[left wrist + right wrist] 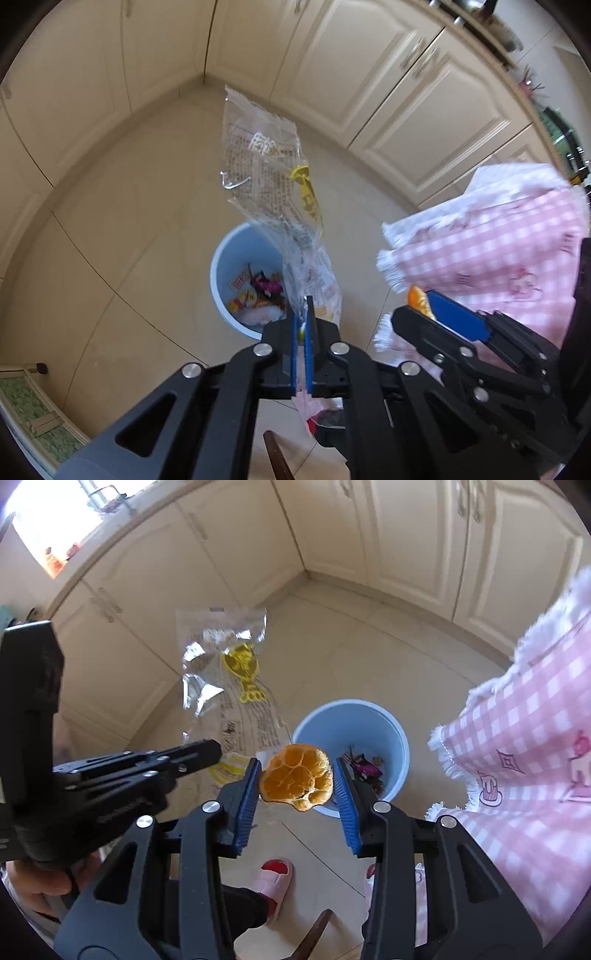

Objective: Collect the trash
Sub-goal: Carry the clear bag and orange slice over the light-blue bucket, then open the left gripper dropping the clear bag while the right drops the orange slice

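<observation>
My left gripper (306, 308) is shut on the lower end of a clear plastic wrapper (266, 173) with brown print and a yellow figure; the wrapper stands up above the pads. Below it on the tiled floor sits a light blue trash bin (229, 258) holding several colourful wrappers. In the right wrist view my right gripper (297, 775) is shut on a piece of orange peel (297, 777), pith side showing, just left of the trash bin (369, 723). The left gripper (218, 755) and the clear plastic wrapper (229, 672) appear at the left there. The right gripper (417, 306) shows beside the left one.
Cream cabinet doors (369, 92) line the corner behind the bin. A pink checked tablecloth (524, 746) with a white fringe hangs at the right. A person's feet in pink slippers (273, 882) stand on the floor below. A green-topped stool (33, 410) sits lower left.
</observation>
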A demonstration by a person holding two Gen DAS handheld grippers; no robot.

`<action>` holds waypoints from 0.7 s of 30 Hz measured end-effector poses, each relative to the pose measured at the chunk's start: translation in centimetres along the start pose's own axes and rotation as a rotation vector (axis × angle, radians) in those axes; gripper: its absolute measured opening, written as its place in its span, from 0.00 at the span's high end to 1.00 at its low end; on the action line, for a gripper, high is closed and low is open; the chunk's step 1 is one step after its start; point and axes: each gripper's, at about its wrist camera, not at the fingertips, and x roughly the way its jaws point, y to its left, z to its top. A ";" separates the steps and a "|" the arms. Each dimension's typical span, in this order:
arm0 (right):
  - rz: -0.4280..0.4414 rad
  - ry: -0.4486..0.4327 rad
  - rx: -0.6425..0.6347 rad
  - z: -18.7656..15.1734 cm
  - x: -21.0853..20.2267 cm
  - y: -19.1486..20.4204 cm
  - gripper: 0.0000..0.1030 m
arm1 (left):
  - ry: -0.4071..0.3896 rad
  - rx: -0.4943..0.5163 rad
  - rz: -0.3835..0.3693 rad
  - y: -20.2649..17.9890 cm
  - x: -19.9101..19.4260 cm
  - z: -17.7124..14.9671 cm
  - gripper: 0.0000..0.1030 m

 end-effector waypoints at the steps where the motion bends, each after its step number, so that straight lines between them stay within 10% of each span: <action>1: -0.004 0.007 0.013 0.0 0.8 -0.6 0.62 | 0.019 0.000 0.000 -0.1 1.1 0.4 0.97; 8: -0.038 0.015 0.102 0.6 4.2 -4.0 0.62 | 0.080 -0.033 0.002 -1.4 6.3 2.6 0.95; 12: -0.051 0.012 0.141 0.6 5.0 -5.2 0.62 | 0.104 -0.090 -0.017 -0.9 7.7 3.1 0.63; 21: -0.036 0.033 0.168 0.4 6.3 -5.8 0.62 | 0.069 -0.178 -0.014 1.9 6.7 2.6 0.53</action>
